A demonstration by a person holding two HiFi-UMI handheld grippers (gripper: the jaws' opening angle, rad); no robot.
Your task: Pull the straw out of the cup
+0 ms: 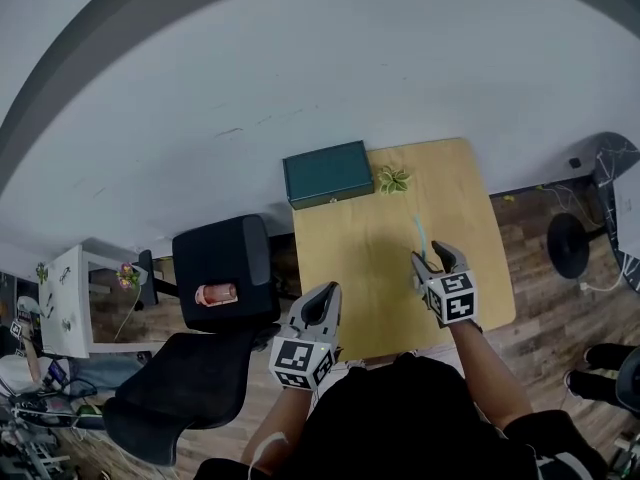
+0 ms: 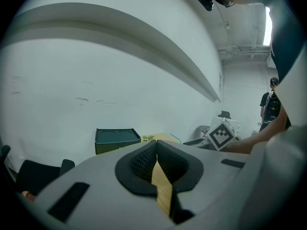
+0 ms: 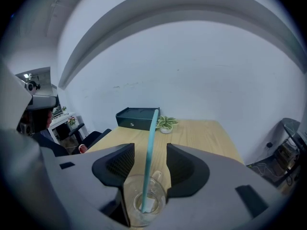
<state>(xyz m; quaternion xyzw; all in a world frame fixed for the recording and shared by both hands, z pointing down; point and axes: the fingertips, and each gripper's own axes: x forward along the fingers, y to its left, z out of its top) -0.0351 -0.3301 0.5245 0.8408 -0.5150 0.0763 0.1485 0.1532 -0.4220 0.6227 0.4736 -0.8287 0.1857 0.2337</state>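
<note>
The left claw (image 2: 156, 150) is hanging pressed together and empty by the near left corner of the wooden surface (image 3: 201, 133). The right claw (image 3: 149, 153) is standing spread around the teal straw (image 3: 152, 128), pads clear of it, just above the clear cup (image 3: 132, 198) holding the straw's foot. In the head view this claw is hiding the cup. The straw is standing nearly upright, top tipping toward the far wall. Beyond, a small plant (image 3: 166, 123) and a dark green box (image 3: 136, 118) are sitting at the far edge.
</note>
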